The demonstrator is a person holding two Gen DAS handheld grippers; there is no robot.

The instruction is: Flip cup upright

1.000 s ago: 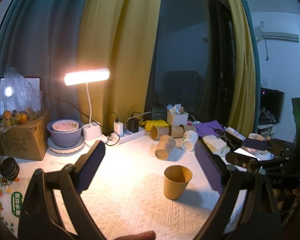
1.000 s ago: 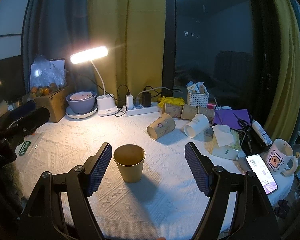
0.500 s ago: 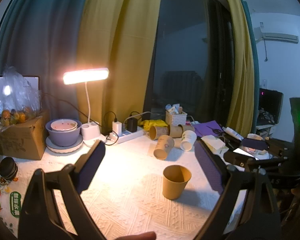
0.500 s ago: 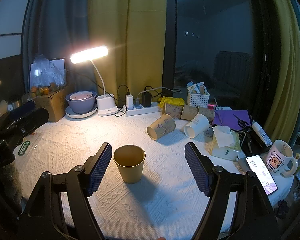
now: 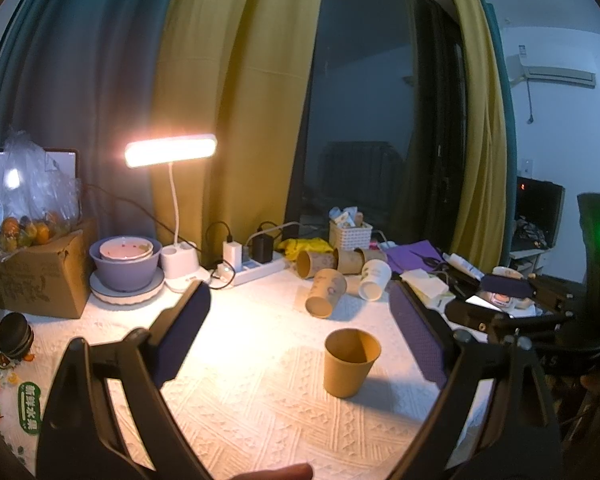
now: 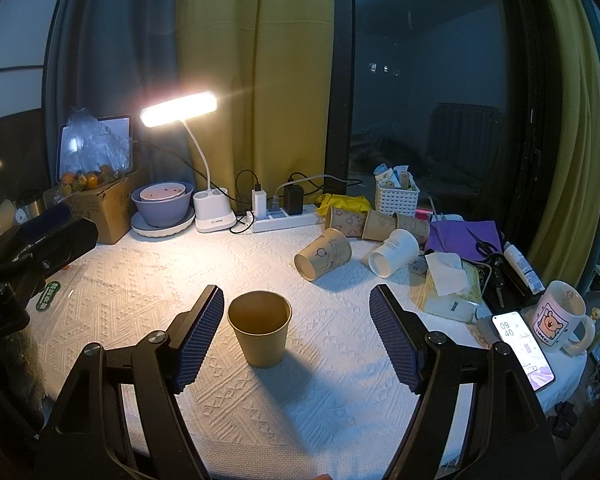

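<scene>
A plain tan paper cup [image 5: 350, 362] stands upright with its mouth up on the white textured tablecloth [image 5: 260, 412]; in the right wrist view the cup [image 6: 260, 328] sits just right of my right gripper's left pad. My left gripper [image 5: 300, 336] is open and empty, held back from the cup. My right gripper [image 6: 296, 332] is open and empty, also held back. The right gripper shows at the right edge of the left wrist view [image 5: 512, 304]; the left gripper shows at the left edge of the right wrist view [image 6: 40, 240].
Several paper cups lie on their sides at the back, one printed cup [image 6: 324, 254] and a white one [image 6: 394, 252] nearest. A lit desk lamp [image 6: 180, 108], power strip [image 6: 284, 220], bowls [image 6: 162, 204], cardboard box [image 6: 104, 208], tissues [image 6: 452, 284], phone [image 6: 522, 350] and mug [image 6: 558, 316] ring the table.
The left gripper has drifted slightly back and up, so the cup sits a little lower in its view. The right gripper and the cup have not moved.
</scene>
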